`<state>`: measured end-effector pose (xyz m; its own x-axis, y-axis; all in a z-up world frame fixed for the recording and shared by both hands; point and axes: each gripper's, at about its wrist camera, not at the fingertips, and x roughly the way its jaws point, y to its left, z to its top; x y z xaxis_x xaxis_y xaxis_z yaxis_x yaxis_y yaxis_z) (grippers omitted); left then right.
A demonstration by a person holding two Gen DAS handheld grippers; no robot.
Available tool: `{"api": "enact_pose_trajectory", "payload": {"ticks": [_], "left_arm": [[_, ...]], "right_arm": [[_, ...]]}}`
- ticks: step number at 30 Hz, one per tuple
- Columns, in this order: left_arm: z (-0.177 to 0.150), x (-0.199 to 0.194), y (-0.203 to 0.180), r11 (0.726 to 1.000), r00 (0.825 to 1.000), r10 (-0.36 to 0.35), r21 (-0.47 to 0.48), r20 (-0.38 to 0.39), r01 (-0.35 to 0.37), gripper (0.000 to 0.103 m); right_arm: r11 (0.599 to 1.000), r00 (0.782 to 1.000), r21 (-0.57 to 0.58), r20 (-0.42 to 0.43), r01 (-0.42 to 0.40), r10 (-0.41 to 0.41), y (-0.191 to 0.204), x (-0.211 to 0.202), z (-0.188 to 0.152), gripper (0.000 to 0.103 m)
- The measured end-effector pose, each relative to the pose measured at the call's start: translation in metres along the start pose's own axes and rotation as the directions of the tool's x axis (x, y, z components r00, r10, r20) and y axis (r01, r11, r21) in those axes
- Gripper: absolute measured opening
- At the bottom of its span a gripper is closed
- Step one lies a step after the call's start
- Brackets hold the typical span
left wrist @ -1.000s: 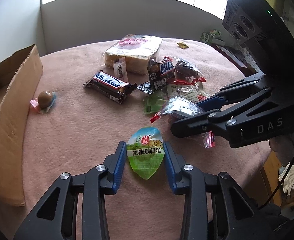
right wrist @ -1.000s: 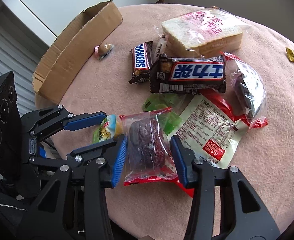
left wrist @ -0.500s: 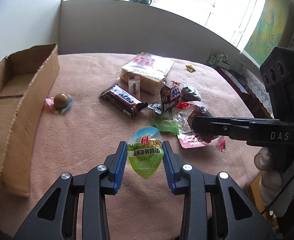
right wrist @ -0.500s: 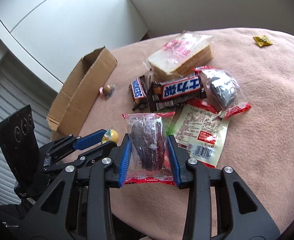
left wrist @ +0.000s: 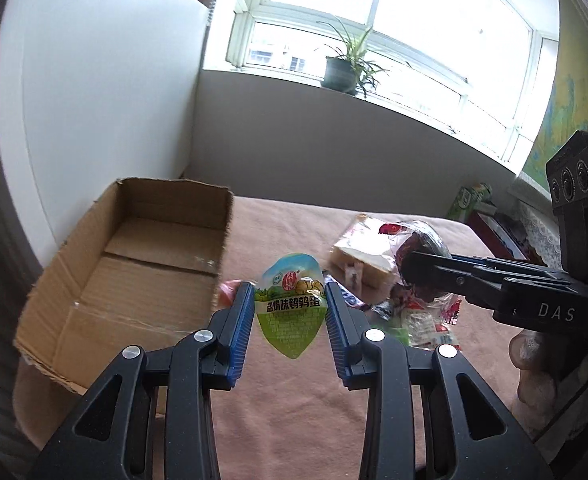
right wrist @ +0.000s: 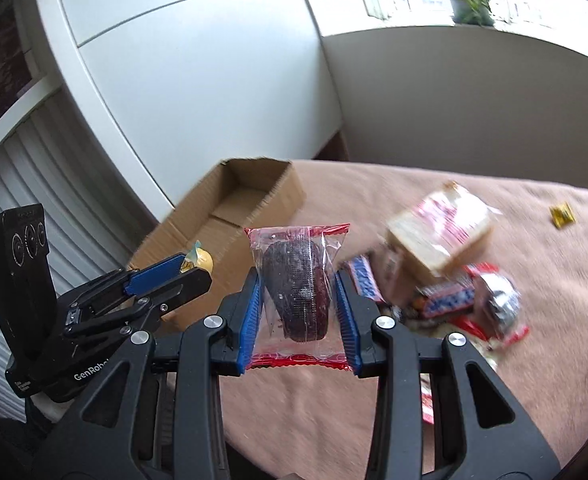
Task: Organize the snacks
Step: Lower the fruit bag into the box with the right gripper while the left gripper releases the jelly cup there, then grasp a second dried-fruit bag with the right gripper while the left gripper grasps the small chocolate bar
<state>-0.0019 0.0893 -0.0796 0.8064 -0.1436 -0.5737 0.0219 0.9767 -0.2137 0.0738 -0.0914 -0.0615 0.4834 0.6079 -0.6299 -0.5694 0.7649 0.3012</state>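
My left gripper (left wrist: 289,312) is shut on a green quail-egg pouch (left wrist: 289,304) and holds it in the air just right of the open cardboard box (left wrist: 133,272). My right gripper (right wrist: 298,312) is shut on a clear red-edged pack with a dark cake (right wrist: 296,292), held above the table near the box (right wrist: 229,216). The right gripper also shows in the left wrist view (left wrist: 414,268), the left gripper in the right wrist view (right wrist: 189,270). A bread pack (right wrist: 442,228), Snickers bars (right wrist: 446,296) and other snacks lie on the pink tablecloth (right wrist: 474,360).
A small yellow packet (right wrist: 562,215) lies far right on the table. A white cabinet wall (left wrist: 105,112) stands behind the box. A potted plant (left wrist: 342,72) sits on the windowsill. A green carton (left wrist: 470,200) stands beyond the table's right edge.
Both grippers have lifted their snacks off the table and swung left toward the cardboard box. The views now look higher and the box is closer.
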Motion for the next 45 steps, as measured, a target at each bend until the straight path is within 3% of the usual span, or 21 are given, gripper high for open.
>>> {"api": "enact_pose_trajectory", "payload": {"ticks": [11, 18, 20, 21, 22, 23, 24, 33, 45], "left_arm": [[0.008, -0.015, 0.074, 0.984, 0.986, 0.157, -0.096, 0.046, -0.152, 0.034], [0.007, -0.009, 0.104, 0.97, 0.979, 0.203, -0.138, 0.019, -0.199, 0.036], [0.008, -0.006, 0.108, 0.968, 0.979, 0.205, -0.149, 0.001, -0.203, 0.038], [0.007, -0.005, 0.11, 0.965, 0.978, 0.21, -0.159, -0.005, -0.209, 0.044], [0.007, -0.005, 0.111, 0.963, 0.977, 0.212, -0.168, -0.009, -0.211, 0.051], [0.007, -0.005, 0.112, 0.96, 0.976, 0.216, -0.178, -0.007, -0.214, 0.062], [0.007, -0.006, 0.113, 0.959, 0.976, 0.218, -0.186, -0.001, -0.214, 0.064], [0.009, -0.005, 0.098, 0.966, 0.98, 0.201, -0.165, 0.004, -0.197, 0.064], [0.008, -0.009, 0.064, 0.981, 0.988, 0.153, -0.125, 0.023, -0.149, 0.064]], "right_arm": [[0.988, 0.993, -0.112, -0.05, -0.109, 0.104, 0.081, 0.071, 0.044, 0.037], [0.982, 0.988, -0.148, -0.115, -0.118, 0.102, 0.111, 0.114, 0.056, 0.037], [0.983, 0.988, -0.142, -0.117, -0.113, 0.096, 0.114, 0.119, 0.057, 0.049], [0.984, 0.989, -0.137, -0.116, -0.11, 0.094, 0.115, 0.122, 0.059, 0.065], [0.985, 0.99, -0.132, -0.109, -0.106, 0.092, 0.115, 0.123, 0.06, 0.079], [0.986, 0.991, -0.128, -0.098, -0.105, 0.093, 0.114, 0.122, 0.061, 0.081], [0.986, 0.991, -0.126, -0.089, -0.109, 0.098, 0.114, 0.121, 0.061, 0.082], [0.988, 0.996, -0.141, -0.065, -0.066, 0.057, 0.105, 0.106, 0.058, 0.082], [0.997, 1.0, -0.07, -0.018, -0.025, 0.023, 0.06, 0.057, 0.043, 0.082]]}}
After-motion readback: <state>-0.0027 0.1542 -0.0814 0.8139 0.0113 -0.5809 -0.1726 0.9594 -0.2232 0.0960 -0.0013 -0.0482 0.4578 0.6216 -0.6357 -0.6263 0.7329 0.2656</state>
